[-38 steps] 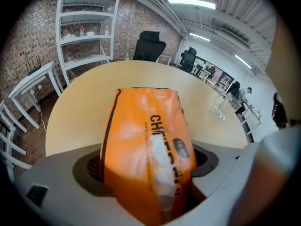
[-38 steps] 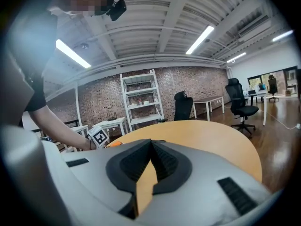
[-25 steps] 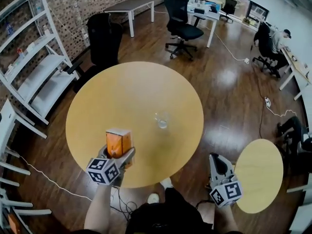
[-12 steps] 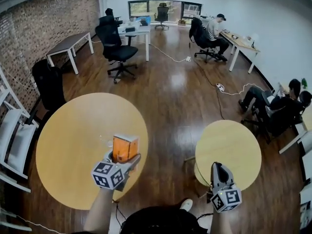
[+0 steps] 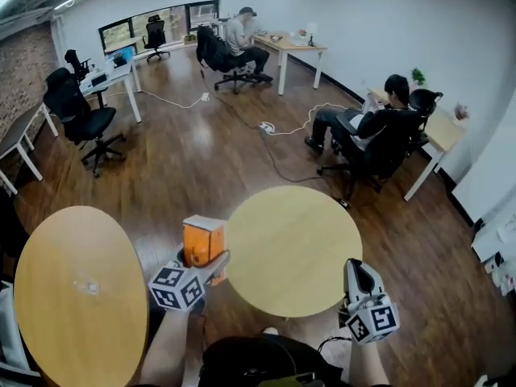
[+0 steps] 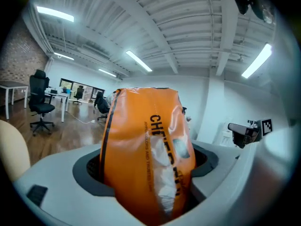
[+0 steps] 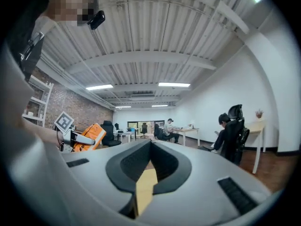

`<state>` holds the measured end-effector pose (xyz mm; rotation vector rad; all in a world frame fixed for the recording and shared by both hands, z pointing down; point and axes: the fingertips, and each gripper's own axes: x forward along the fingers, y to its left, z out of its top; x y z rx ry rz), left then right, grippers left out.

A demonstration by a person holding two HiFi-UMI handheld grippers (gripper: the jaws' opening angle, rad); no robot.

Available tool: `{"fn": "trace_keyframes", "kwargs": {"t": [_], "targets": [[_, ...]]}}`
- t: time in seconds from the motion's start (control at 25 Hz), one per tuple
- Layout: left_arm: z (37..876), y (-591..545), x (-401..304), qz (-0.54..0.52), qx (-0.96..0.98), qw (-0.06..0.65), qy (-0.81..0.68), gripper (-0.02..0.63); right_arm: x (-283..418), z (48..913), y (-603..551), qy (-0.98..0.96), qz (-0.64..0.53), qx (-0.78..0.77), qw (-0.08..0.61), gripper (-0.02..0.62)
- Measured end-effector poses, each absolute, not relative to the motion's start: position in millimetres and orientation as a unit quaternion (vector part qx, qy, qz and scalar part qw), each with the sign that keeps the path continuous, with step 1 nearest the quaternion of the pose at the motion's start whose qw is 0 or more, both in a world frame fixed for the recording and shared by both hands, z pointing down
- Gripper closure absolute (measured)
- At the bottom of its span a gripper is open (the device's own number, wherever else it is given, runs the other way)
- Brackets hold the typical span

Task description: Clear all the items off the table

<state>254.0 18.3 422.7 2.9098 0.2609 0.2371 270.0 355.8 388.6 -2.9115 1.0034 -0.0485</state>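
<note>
Seen from above, a large round wooden table (image 5: 56, 297) fills the lower left corner, and a small clear object (image 5: 91, 285), too small to identify, sits alone on its top. Behind it, along the left side of the room, a black office chair (image 5: 81, 111) stands on the dark wood floor (image 5: 185, 168) beside a white desk (image 5: 121, 75). Just right of the big table, the person's bare left forearm (image 5: 165, 345) reaches forward with the left gripper (image 5: 203, 263), whose jaws are clamped wide around an orange package (image 5: 201, 239). The package stands roughly upright in the jaws, with its pale top facing up. It hangs in the air over the strip of floor between the two tables and touches neither. The left gripper view shows the same package close up: glossy orange wrapping with dark lettering, wedged between the two grey jaws. Next comes a smaller round table (image 5: 294, 248) in the same light wood, with a bare top, near the middle of the scene. At its lower right edge is the right gripper (image 5: 355, 266), held level with its jaw tips closed together and nothing between them. In the background, one person (image 5: 242, 32) sits at a far desk. To the right, another person (image 5: 379, 127) sits in a black chair by a desk along the white wall.
</note>
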Motion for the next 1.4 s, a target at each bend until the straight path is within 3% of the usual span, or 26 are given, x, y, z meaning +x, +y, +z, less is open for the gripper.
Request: {"fn": "trace_keyframes", "kwargs": {"t": [0.48, 1.0, 1.4], "targets": [[476, 102, 371, 0.169, 0.964, 0.074, 0.193, 0.163, 290, 412, 438, 0.202, -0.042, -0.977, 0.045, 0.592], [610, 99, 427, 0.359, 0.908, 0.071, 0.204, 0.163, 285, 472, 424, 0.186, -0.146, -0.97, 0.052, 0.592], [700, 101, 453, 0.469, 0.865, 0.014, 0.177, 0.161, 294, 506, 409, 0.194, -0.203, -0.957, 0.068, 0.592]]}}
